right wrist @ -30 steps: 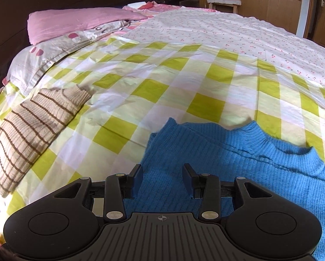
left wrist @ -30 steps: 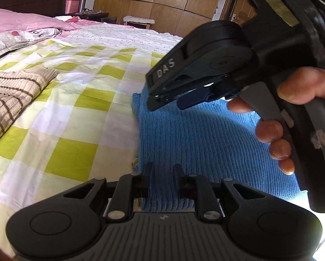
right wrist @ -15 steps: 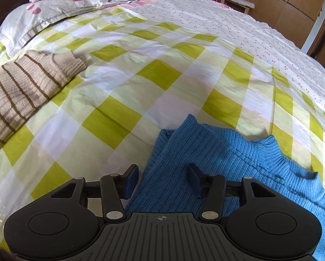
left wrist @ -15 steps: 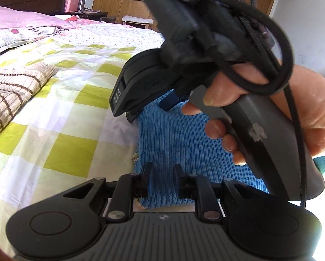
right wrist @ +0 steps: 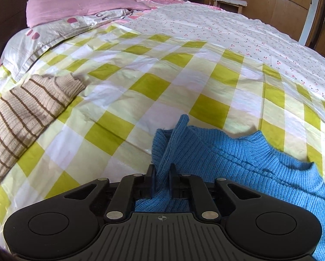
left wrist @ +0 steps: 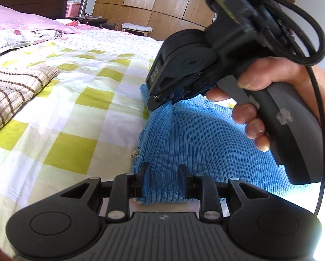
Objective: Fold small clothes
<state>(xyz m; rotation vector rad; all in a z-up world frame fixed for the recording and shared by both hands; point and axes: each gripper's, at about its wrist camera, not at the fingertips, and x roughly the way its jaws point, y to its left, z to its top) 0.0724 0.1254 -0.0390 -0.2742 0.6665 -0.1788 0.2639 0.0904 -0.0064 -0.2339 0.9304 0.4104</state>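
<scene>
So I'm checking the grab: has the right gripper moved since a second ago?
Yes. In the left wrist view the right gripper has dropped from above the blue sweater onto its far edge; its jaws have just been closing, pinching a ridge of knit.

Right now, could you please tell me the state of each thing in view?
blue sweater: flat on the bed, one edge pinched up
striped sweater: folded, untouched
right gripper: jaws just closed, shut on the sweater's edge
left gripper: jaws just opened slightly, hem between them
</scene>
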